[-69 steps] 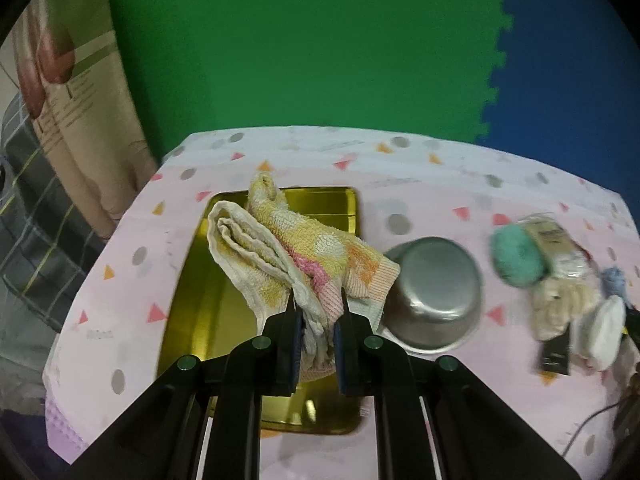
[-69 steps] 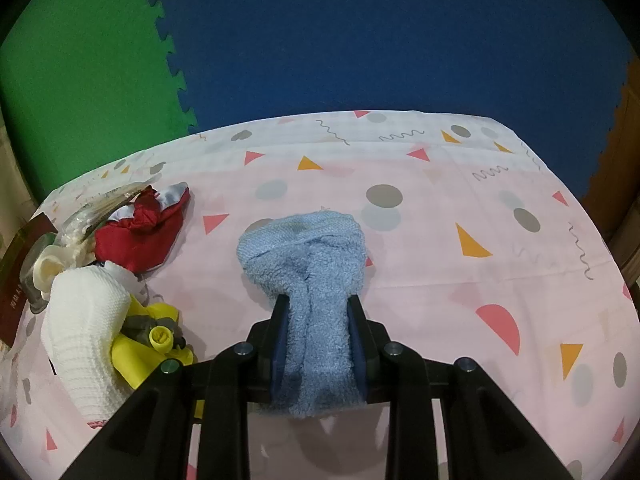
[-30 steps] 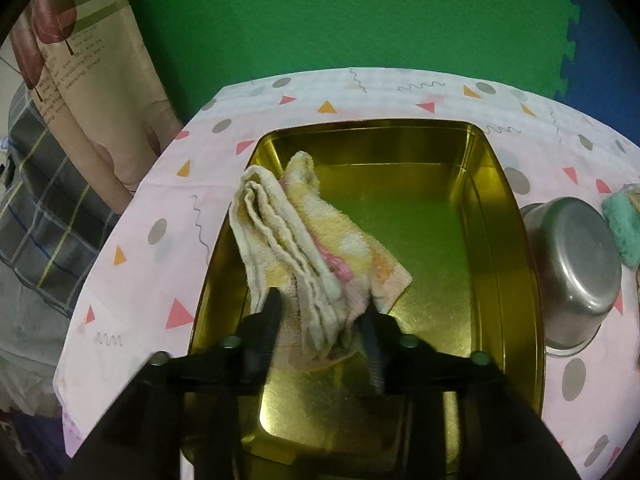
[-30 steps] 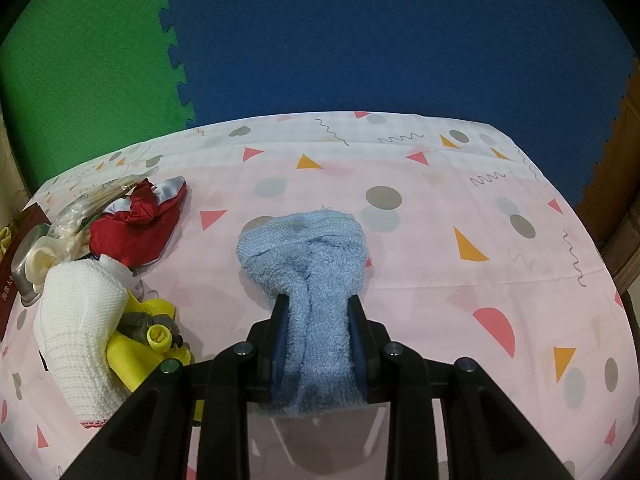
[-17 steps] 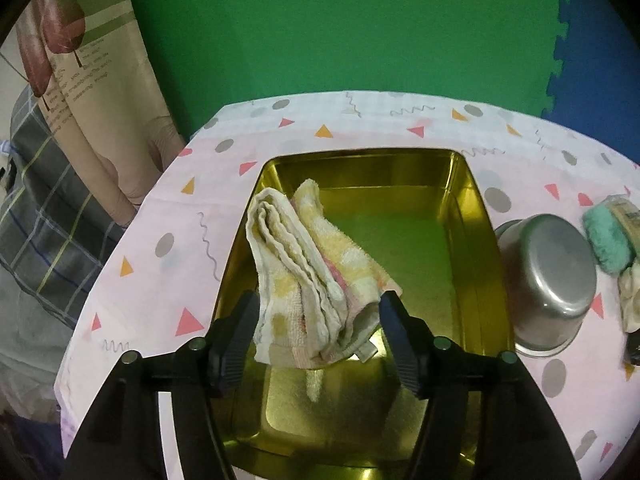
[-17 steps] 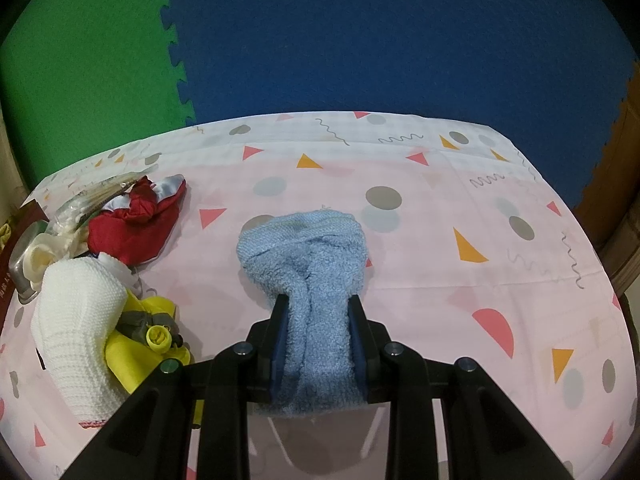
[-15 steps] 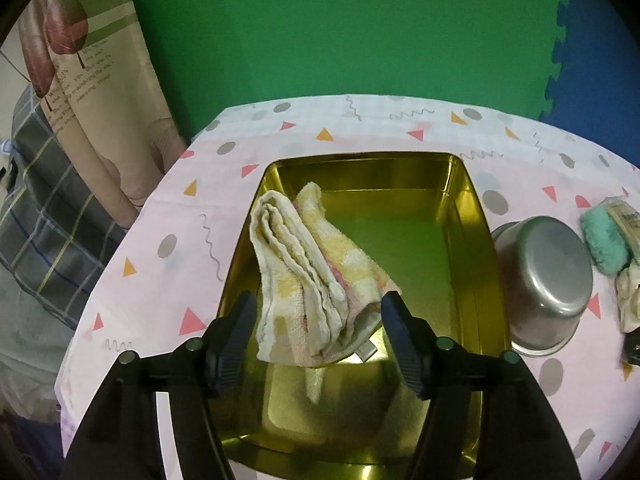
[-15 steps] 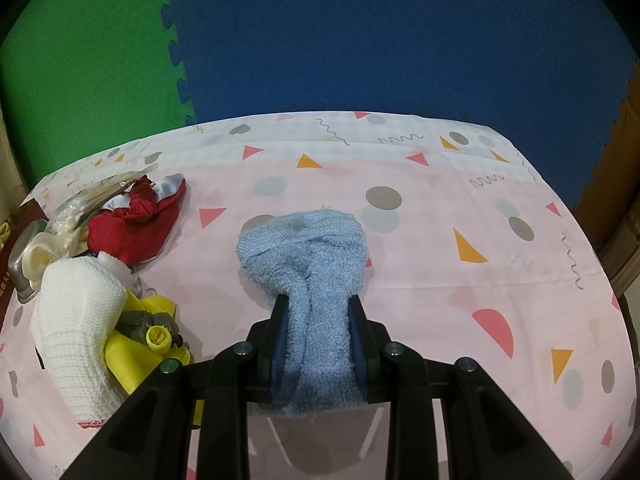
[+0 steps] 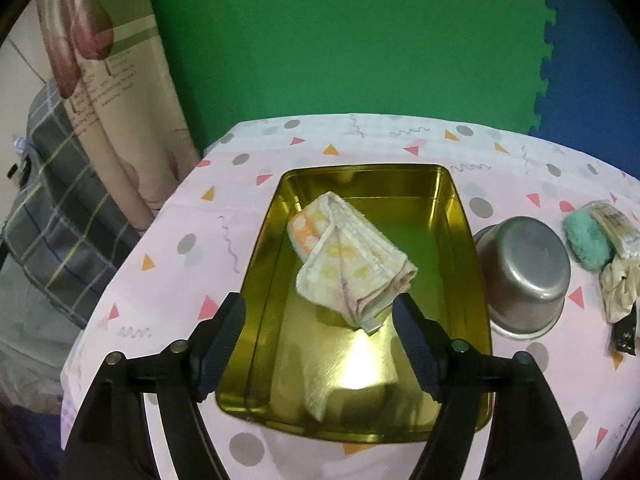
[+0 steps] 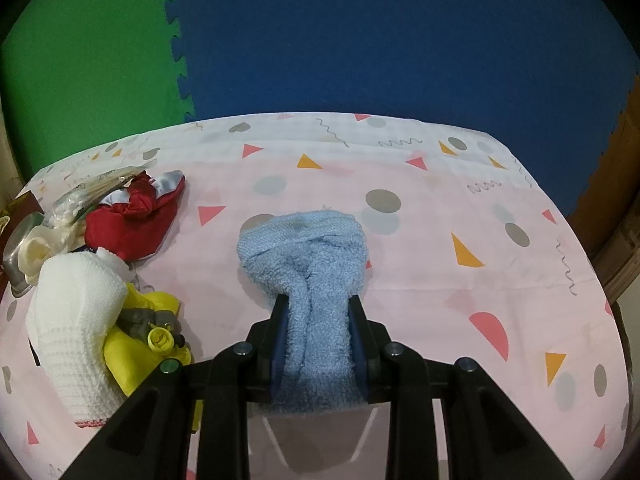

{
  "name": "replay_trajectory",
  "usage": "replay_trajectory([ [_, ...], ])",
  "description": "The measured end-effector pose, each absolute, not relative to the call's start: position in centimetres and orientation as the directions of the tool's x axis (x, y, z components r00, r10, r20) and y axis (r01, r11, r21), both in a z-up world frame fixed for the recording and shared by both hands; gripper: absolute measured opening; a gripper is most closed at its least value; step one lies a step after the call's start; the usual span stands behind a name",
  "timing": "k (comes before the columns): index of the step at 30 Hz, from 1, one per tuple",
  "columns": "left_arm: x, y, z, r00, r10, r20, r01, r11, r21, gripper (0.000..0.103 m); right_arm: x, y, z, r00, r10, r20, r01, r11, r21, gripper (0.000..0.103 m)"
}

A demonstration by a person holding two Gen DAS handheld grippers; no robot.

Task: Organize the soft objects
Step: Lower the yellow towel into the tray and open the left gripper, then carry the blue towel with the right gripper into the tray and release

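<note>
Yellow towel (image 9: 352, 260) lies loose in the gold tray (image 9: 472, 280) while the left claw (image 9: 318, 336) is opening above it, and the right claw (image 10: 318, 336) stays clamped on the blue towel (image 10: 308, 256).

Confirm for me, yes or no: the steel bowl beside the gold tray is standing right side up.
No: the steel bowl lies upside down on the tablecloth beside the gold tray, its flat base facing up.

left wrist view: looks steeply down, close above the gold metal tray (image 9: 460, 216).
right wrist view: looks steeply down on the pink patterned tablecloth (image 10: 460, 208).
shared: that tablecloth (image 9: 180, 240).
</note>
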State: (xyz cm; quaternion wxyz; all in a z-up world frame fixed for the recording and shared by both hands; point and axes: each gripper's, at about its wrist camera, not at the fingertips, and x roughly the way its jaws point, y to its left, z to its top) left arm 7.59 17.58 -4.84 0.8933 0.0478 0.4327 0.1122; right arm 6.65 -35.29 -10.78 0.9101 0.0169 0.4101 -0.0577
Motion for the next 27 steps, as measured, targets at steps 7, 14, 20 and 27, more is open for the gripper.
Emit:
replay_trajectory([
  [7,5.5,17.7,-4.4,0.618,0.282,-0.734,-0.234,0.957,0.171,0.076,6.4,-35.0,-10.5,0.658,-0.106,-0.745,0.127,0.992,-0.029,0.026],
  [14,4.2,17.5,-4.3,0.628,0.286,-0.724,-0.265,0.953,0.146,0.077,5.8,-34.6,-8.9,0.664,-0.13,-0.737,0.142,0.989,-0.047,0.025],
  [20,3.4,17.8,-4.7,0.625,0.304,-0.719,-0.299,0.944,0.139,0.077,5.3,-33.5,-5.9,0.691,-0.145,-0.708,0.142,0.988,-0.063,0.024],
  [27,2.5,18.9,-4.9,0.614,0.323,-0.72,-0.33,0.934,0.138,0.077,5.4,-29.4,-1.7,0.738,-0.071,-0.671,0.062,0.997,-0.037,0.024],
])
